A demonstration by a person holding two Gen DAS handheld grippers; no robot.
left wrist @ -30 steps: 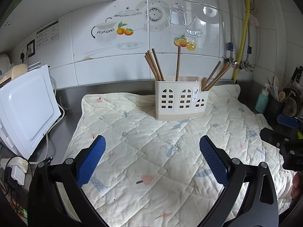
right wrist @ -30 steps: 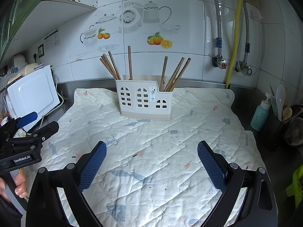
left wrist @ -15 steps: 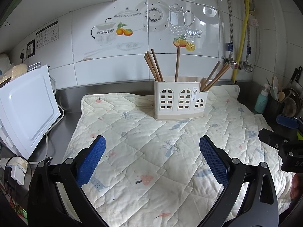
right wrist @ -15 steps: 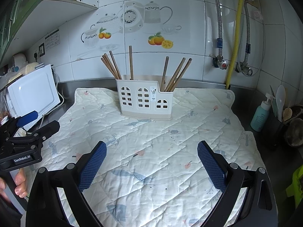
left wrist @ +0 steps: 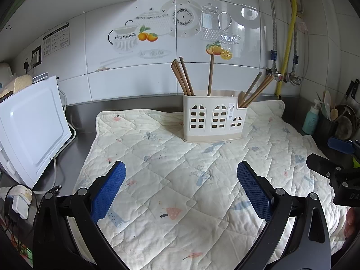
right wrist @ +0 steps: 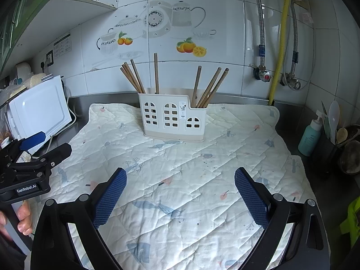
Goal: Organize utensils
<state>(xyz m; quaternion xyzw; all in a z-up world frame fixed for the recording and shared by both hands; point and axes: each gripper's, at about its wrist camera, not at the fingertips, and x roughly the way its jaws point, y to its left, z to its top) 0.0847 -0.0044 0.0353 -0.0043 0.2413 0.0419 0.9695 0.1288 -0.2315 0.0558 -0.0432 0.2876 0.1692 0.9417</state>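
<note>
A cream utensil holder [left wrist: 213,119] [right wrist: 173,120] with arched cut-outs stands at the back of a quilted mat [left wrist: 180,168] [right wrist: 191,168]. Brown wooden chopsticks [left wrist: 182,76] [right wrist: 132,76] lean in its left compartment. One stick [left wrist: 211,75] [right wrist: 156,73] stands upright in the middle, and several utensils with wooden handles [left wrist: 256,90] [right wrist: 211,87] lean in the low right one. My left gripper [left wrist: 180,180] is open above the mat's front, nothing between its blue pads. My right gripper [right wrist: 180,182] is open likewise. Each shows at the other view's edge.
A white appliance [left wrist: 29,126] [right wrist: 38,110] with cables stands left of the mat on the steel counter. A teal soap bottle [left wrist: 310,121] [right wrist: 309,135] and a dark pot of spoons [right wrist: 333,139] sit at the right. Pipes and valves [right wrist: 263,74] run down the tiled wall.
Both views have shifted only slightly; the holder sits a touch left in the left wrist view. Both grippers stay open and empty.
</note>
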